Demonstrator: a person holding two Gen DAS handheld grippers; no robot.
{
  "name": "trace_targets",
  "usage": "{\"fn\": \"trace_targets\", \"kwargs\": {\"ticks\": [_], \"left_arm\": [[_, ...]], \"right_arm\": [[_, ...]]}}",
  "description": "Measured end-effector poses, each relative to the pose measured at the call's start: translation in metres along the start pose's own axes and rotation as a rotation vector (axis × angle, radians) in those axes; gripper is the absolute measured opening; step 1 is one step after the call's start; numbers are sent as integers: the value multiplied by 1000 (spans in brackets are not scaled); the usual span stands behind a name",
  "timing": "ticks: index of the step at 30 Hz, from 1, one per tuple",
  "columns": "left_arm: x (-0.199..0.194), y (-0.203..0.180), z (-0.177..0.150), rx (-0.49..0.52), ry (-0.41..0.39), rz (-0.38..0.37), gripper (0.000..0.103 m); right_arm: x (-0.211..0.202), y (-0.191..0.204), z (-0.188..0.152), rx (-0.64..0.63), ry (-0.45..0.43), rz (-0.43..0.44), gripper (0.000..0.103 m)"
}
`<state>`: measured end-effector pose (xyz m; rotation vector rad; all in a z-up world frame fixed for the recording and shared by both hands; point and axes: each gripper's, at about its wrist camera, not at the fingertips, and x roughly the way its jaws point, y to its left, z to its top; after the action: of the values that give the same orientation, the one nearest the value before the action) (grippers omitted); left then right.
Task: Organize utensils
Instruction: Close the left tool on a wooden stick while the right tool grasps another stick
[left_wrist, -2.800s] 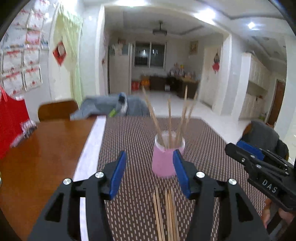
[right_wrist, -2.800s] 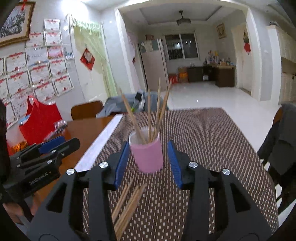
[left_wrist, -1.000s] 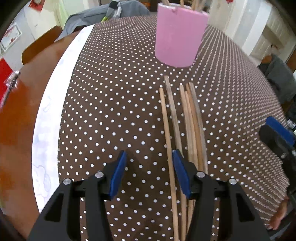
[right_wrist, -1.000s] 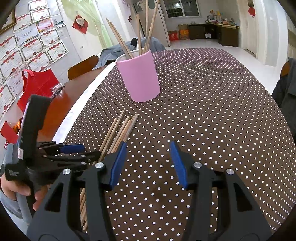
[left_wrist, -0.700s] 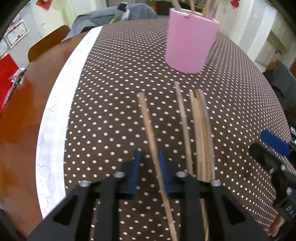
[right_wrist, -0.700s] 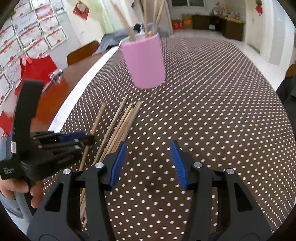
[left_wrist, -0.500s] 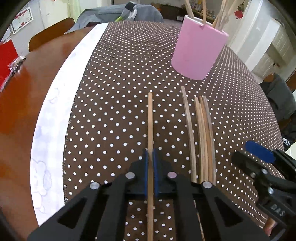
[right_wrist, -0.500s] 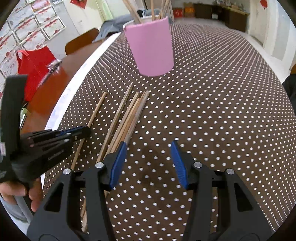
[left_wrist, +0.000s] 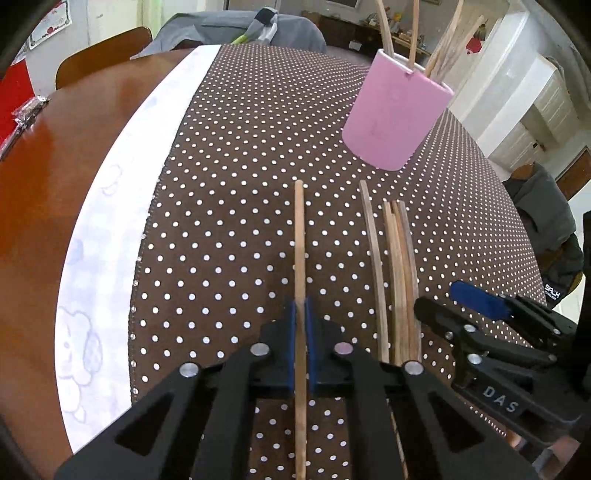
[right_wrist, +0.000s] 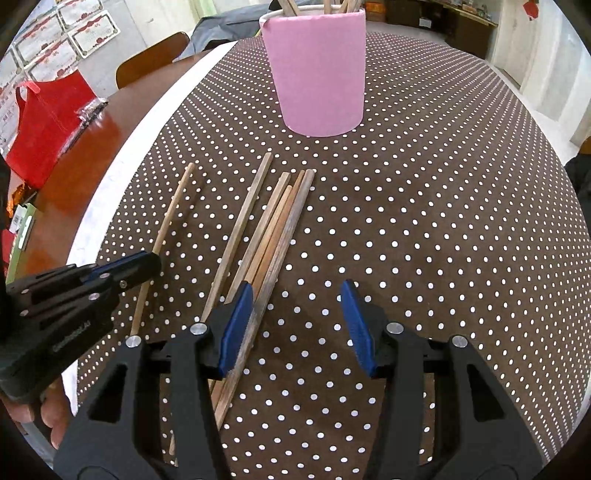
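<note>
Clamped now: a second ago the left gripper (left_wrist: 300, 347) stood wide over the pile, and its blue pads have since pinched one chopstick (left_wrist: 299, 258) and drawn it clear to the left of the rest. Nearest the right wrist camera, the right gripper (right_wrist: 295, 325) hangs with jaws apart, holding nothing, its left pad just beside the loose bundle (right_wrist: 273, 229) on the dotted mat (right_wrist: 443, 240). Beyond the stick tips, further up the mat, stands the pink cup (right_wrist: 319, 74), already bristling with chopsticks.

The held stick runs straight along the gripper's own line, long axis pointing away toward the far end of the table, the cup off to its right. To seat it well, I'd say lift it clear, swing the far tip up and over, then lower it end-first into the cup between those leaning sticks without knocking the cup. The grip looks about mid-length, so it should balance.
</note>
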<state>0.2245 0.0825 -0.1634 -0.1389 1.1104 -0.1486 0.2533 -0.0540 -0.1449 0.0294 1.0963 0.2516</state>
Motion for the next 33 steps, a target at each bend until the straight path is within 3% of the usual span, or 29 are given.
{"fn": "trace_targets", "kwargs": {"ticks": [23, 24, 28, 33], "left_arm": [[7, -1, -1, 4, 17, 2, 6], [7, -1, 0, 4, 18, 2, 6], [7, -4, 1, 5, 20, -2, 6], [3, -6, 4, -3, 7, -17, 6]], "right_arm": [[18, 22, 8, -95, 36, -107, 52], [19, 26, 9, -107, 35, -121, 50], [20, 26, 13, -117, 34, -116, 20], [16, 7, 14, -85, 21, -79, 8]]}}
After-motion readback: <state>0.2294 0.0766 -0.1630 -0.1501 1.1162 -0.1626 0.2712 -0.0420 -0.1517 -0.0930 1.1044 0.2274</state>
